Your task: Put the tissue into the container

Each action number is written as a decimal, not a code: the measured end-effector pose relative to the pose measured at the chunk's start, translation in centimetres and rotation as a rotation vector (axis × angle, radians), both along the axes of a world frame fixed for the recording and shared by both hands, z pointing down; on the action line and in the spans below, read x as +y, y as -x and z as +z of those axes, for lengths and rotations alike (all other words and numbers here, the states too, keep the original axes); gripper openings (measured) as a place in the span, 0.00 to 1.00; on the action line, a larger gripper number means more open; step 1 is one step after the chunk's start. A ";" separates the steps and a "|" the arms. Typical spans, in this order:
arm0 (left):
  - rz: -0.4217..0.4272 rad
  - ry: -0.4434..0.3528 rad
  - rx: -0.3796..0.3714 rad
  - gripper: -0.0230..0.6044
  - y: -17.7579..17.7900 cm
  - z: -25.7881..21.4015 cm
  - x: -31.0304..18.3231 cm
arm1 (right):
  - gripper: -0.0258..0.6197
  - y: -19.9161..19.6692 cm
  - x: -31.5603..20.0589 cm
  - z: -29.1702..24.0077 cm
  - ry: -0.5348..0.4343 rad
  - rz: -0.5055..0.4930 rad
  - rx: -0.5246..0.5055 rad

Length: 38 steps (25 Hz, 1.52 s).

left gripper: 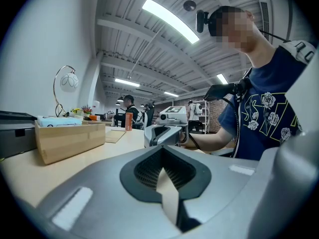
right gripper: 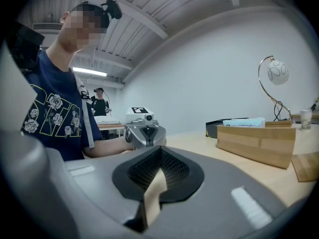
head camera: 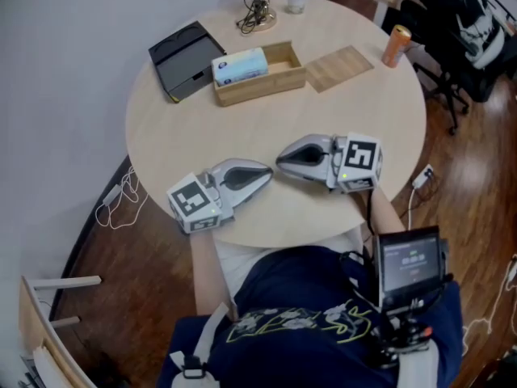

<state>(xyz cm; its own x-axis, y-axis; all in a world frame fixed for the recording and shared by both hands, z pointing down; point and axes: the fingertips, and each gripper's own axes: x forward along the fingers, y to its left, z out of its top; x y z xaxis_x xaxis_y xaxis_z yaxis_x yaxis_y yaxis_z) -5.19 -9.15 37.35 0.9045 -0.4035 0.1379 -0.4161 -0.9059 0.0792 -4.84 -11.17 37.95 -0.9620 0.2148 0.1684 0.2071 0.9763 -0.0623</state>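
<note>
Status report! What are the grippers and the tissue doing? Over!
Left gripper shut, empty. Right gripper shut, empty, tips facing each other. Tissue already in box, lid lying beside it. Nothing in the way.

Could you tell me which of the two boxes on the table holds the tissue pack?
The wooden box, with the tissue pack at its left end; the black box beside it has none.

Bright, even ceiling strip light (left gripper: pixel 169 20); both gripper views bulge fisheye with dark vignetted corners.
</note>
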 end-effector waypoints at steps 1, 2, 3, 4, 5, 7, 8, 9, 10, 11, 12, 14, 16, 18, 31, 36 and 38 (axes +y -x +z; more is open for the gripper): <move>0.000 -0.001 -0.002 0.04 0.0 0.0 -0.1 | 0.04 0.0 0.0 -0.1 0.001 0.000 -0.003; 0.001 -0.003 -0.005 0.04 0.1 0.0 -0.2 | 0.04 0.0 -0.1 -0.2 0.002 0.001 -0.005; 0.003 -0.006 -0.008 0.04 0.1 0.0 -0.3 | 0.04 0.1 -0.2 -0.2 0.003 0.002 -0.007; 0.005 -0.008 -0.009 0.04 0.1 0.0 -0.3 | 0.04 0.1 -0.2 -0.2 0.003 0.004 -0.007; 0.006 -0.008 -0.010 0.04 0.2 0.1 -0.3 | 0.04 0.1 -0.2 -0.2 0.002 0.005 -0.006; 0.005 -0.008 -0.009 0.04 0.2 0.1 -0.3 | 0.04 0.1 -0.2 -0.1 -0.001 0.006 -0.002; 0.005 -0.008 -0.007 0.04 0.1 0.0 -0.2 | 0.04 0.1 -0.2 -0.1 -0.001 0.005 -0.002; 0.004 -0.008 -0.004 0.04 0.1 0.0 -0.2 | 0.04 0.1 -0.2 -0.1 -0.001 0.005 -0.003; 0.004 -0.008 -0.003 0.04 0.1 0.0 -0.2 | 0.04 0.1 -0.2 -0.1 -0.001 0.004 -0.003; 0.004 -0.008 -0.003 0.04 0.1 0.0 -0.2 | 0.04 0.1 -0.2 -0.1 -0.001 0.004 -0.002; 0.004 -0.007 -0.003 0.04 0.2 0.0 -0.2 | 0.04 0.1 -0.2 0.0 -0.001 0.005 -0.001; 0.005 -0.006 -0.005 0.04 0.2 0.1 -0.2 | 0.04 0.2 -0.2 0.1 -0.001 0.005 -0.002; 0.005 -0.007 -0.006 0.04 0.2 0.2 -0.2 | 0.04 0.2 -0.2 0.1 0.001 0.004 -0.001; 0.004 -0.007 -0.006 0.04 0.2 0.2 -0.3 | 0.04 0.1 -0.2 0.1 0.001 0.004 -0.001; 0.005 -0.008 -0.006 0.04 0.2 0.1 -0.3 | 0.04 0.1 -0.5 0.0 0.004 0.020 -0.005; 0.002 -0.002 -0.002 0.04 0.0 0.0 -0.2 | 0.04 0.1 -0.5 -0.1 0.003 0.030 -0.006; 0.002 -0.003 -0.002 0.04 0.0 -0.1 -0.2 | 0.04 0.0 -0.5 -0.2 0.003 0.032 -0.010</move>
<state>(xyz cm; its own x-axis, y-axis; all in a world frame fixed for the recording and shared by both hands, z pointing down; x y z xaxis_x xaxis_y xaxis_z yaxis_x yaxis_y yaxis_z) -5.19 -9.35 37.26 0.9052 -0.4019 0.1383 -0.4142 -0.9071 0.0752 -4.88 -11.70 37.77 -0.9701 0.1843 0.1577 0.1763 0.9823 -0.0634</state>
